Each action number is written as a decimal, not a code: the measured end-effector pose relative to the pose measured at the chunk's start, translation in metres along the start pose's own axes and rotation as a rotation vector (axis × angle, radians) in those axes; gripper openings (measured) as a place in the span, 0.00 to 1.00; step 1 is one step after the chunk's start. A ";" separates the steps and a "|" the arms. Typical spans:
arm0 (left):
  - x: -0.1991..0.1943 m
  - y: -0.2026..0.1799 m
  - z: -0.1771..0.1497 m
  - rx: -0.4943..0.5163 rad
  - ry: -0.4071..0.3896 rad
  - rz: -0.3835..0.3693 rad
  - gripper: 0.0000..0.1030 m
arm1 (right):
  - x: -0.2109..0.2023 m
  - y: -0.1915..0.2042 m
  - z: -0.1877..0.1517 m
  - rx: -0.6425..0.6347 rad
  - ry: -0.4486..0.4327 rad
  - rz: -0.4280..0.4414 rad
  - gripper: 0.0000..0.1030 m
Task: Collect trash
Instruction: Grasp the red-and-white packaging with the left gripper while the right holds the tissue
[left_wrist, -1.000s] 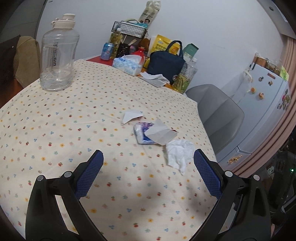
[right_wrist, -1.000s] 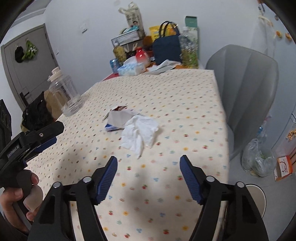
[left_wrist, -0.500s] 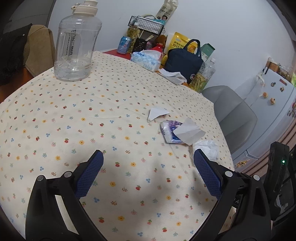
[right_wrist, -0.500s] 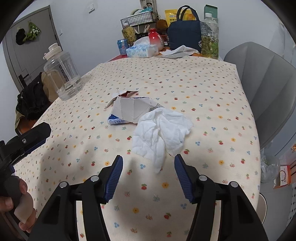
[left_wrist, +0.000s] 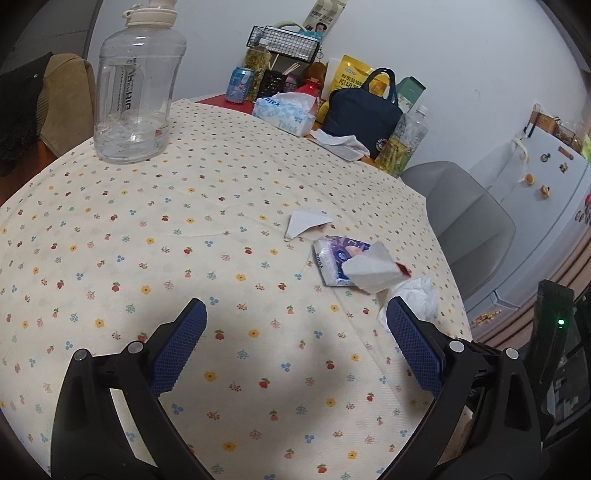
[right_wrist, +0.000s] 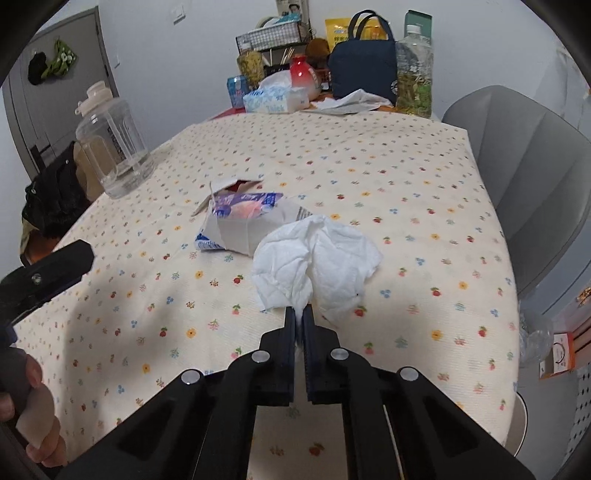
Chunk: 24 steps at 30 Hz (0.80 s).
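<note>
Crumpled white tissue (right_wrist: 317, 258): its near corner sits pinched at your right gripper (right_wrist: 299, 314) tips. Torn carton with blue wrapper (right_wrist: 240, 221) lies just beyond it. Small white paper scrap (left_wrist: 306, 223) lies farther out.

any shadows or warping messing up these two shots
Left wrist view: a soft shadow lies on the tablecloth ahead of the left gripper, and the fisheye bows the water jug. Right wrist view: a shadow spreads left of the right gripper; the tissue stays sharp.

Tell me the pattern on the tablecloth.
Cream tablecloth scattered with small flowers and fruits; clearest in the left wrist view.
</note>
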<state>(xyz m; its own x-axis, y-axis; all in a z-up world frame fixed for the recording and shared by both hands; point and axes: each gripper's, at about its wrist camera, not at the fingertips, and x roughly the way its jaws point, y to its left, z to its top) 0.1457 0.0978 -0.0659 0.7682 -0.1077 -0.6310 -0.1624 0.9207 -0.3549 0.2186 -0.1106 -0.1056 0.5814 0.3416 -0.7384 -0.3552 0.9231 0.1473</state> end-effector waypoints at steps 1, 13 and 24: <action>0.000 -0.002 0.000 0.005 0.000 -0.003 0.94 | -0.005 -0.003 -0.001 0.007 -0.008 0.002 0.05; 0.023 -0.065 0.003 0.135 0.033 -0.031 0.94 | -0.046 -0.054 -0.010 0.121 -0.084 0.001 0.05; 0.055 -0.088 -0.012 0.144 0.106 -0.016 0.94 | -0.066 -0.088 -0.023 0.184 -0.114 0.010 0.05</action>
<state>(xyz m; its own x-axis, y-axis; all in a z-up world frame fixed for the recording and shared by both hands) 0.1950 0.0065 -0.0778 0.6993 -0.1544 -0.6979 -0.0545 0.9620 -0.2675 0.1949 -0.2182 -0.0851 0.6612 0.3593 -0.6586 -0.2282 0.9326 0.2797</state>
